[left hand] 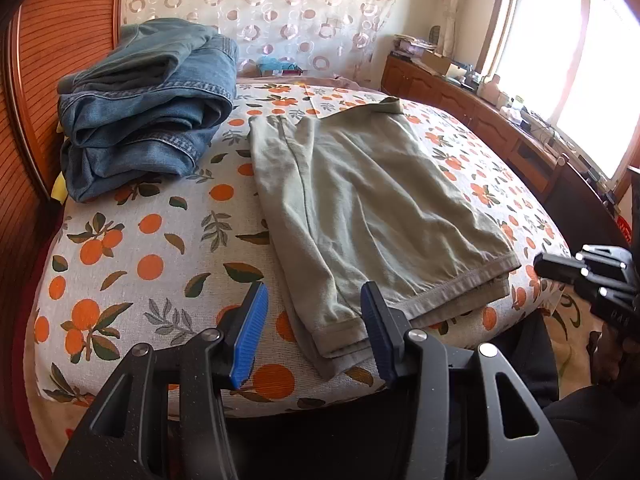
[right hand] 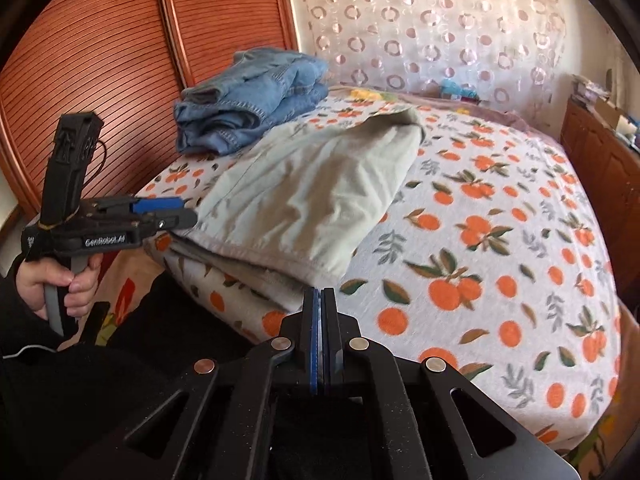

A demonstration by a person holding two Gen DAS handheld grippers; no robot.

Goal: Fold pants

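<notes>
Denim jeans (left hand: 148, 108), folded into a blue stack, lay at the ten o'clock corner of the bed (left hand: 132, 256) in the left wrist view, against the slatted reddish-brown wooden panel (left hand: 60, 40). Toward three o'clock of that stack lay the khaki pants (left hand: 360, 208), folded flat on the orange-printed cover, their hemmed leg ends pointing to six o'clock at the near edge of the bed.

The left gripper (left hand: 316, 332) hovered at six o'clock with its blue-padded jaws standing partly apart; one pad was over the bare cover, the other over the near hem, and neither pressed on the cloth. At three o'clock in the same view the black tip of the right gripper (left hand: 560, 268) sat just off the right corner of the pants' hem.

In the right wrist view a hand (right hand: 60, 280) at nine o'clock held the left gripper (right hand: 168, 210) by its handle, its tip just beside the pants' (right hand: 304, 196) near corner. The right gripper (right hand: 320, 312) at six o'clock had its jaws pressed together on nothing, just in front of the hem. The jeans (right hand: 248, 96) lay at eleven o'clock behind the pants.
</notes>
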